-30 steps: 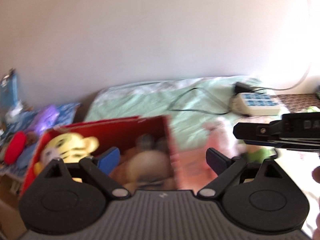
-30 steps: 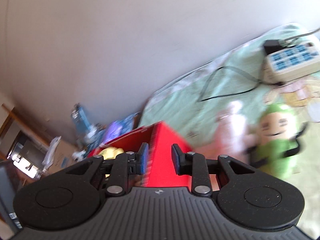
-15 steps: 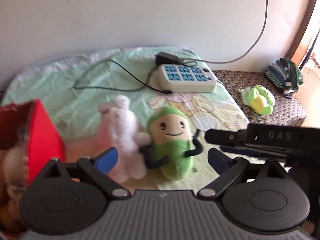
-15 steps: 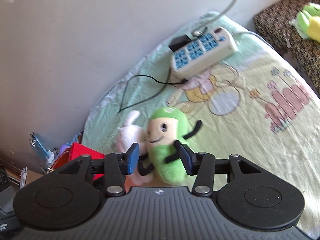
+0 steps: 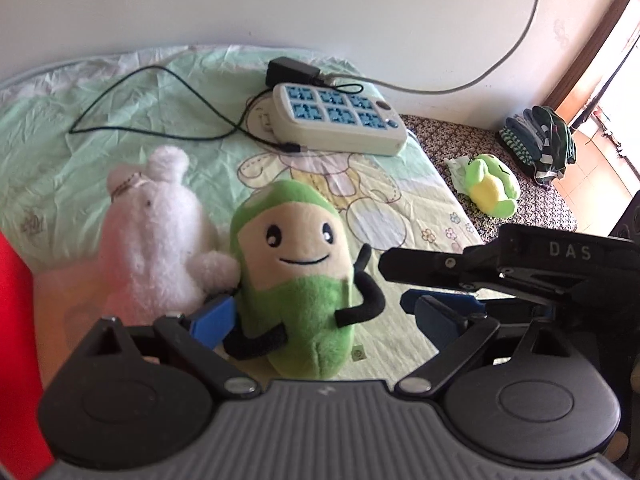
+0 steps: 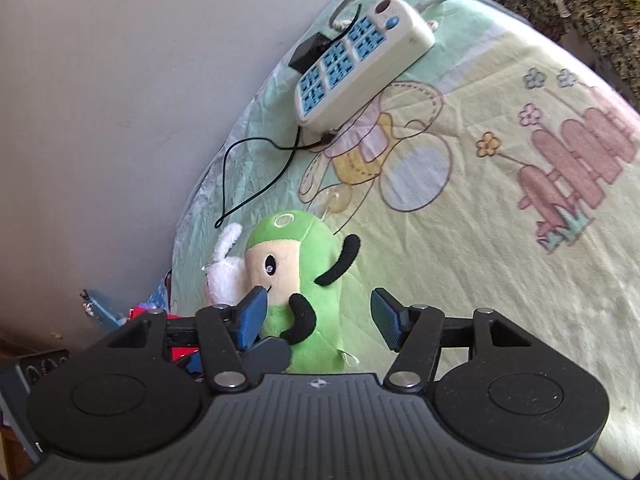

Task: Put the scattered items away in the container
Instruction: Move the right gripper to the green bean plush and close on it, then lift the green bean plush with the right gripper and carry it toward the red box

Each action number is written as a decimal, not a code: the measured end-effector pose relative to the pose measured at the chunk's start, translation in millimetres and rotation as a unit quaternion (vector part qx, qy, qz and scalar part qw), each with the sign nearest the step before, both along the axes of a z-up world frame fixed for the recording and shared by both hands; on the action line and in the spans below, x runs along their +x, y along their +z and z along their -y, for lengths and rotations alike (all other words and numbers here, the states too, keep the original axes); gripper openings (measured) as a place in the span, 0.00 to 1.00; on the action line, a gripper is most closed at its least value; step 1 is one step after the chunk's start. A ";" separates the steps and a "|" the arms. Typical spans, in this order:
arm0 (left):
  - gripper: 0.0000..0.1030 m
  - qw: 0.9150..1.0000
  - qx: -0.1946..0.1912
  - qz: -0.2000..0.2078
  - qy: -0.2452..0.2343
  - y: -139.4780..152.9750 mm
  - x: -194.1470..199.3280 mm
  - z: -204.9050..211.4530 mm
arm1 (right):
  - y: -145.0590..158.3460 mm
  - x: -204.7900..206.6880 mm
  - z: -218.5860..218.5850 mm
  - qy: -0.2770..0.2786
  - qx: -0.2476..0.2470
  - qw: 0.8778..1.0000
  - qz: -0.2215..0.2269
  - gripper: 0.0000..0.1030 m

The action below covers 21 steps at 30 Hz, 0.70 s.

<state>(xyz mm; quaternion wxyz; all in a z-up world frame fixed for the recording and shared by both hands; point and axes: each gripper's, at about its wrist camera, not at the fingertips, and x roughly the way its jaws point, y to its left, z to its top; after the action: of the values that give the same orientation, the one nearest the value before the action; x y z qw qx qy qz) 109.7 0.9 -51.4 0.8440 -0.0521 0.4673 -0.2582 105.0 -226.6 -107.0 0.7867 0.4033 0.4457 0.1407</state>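
- Left gripper [image 5: 320,320] gapes wide, holding nothing; the green plush [image 5: 298,280] stands between its fingers on the bedsheet [image 5: 60,152].
- Right gripper [image 6: 318,314], likewise spread and empty, frames the same toy.
- White plush [image 5: 156,232] presses against its side (crowding the left finger).
- Red container [image 5: 16,340] sits at far left; a power strip [image 5: 336,116] lies behind.

Red box [image 5: 16,340] cut off (left edge), contents perhaps hidden.

Plain white wall [image 5: 320,0] behind the bed [image 5: 60,128]. Sheet is pale green and yellow with cartoon prints, wrinkled toward the wall edge. Dark patterned stool [image 5: 520,200] sits against the bed's right edge. Brown door frame [image 5: 592,40] far right, strong daylight coming through, tiled floor [image 5: 600,168] below it.
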 end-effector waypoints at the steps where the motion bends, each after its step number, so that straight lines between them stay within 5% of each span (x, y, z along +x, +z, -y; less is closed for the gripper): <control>1: 0.94 1.000 -0.004 -0.006 0.001 -2.7 2.6 -0.7 | -1.3 3.5 -1.9 0.005 0.001 1.000 0.001 0.60; 14: 0.94 1.000 -0.010 -0.021 0.000 -22.7 19.8 3.5 | -32.4 35.1 -12.5 0.036 0.050 0.998 -0.012 0.57; 21: 0.95 0.999 0.030 -0.008 -0.013 -28.8 18.8 14.6 | -33.0 38.4 -20.7 0.056 0.061 0.997 0.002 0.50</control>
<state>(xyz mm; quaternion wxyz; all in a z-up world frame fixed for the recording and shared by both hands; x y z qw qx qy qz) 128.5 -13.7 -80.2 0.8380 -0.0229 0.4820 -0.2548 143.4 -205.9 -140.1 0.7524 0.4248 0.4563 0.2128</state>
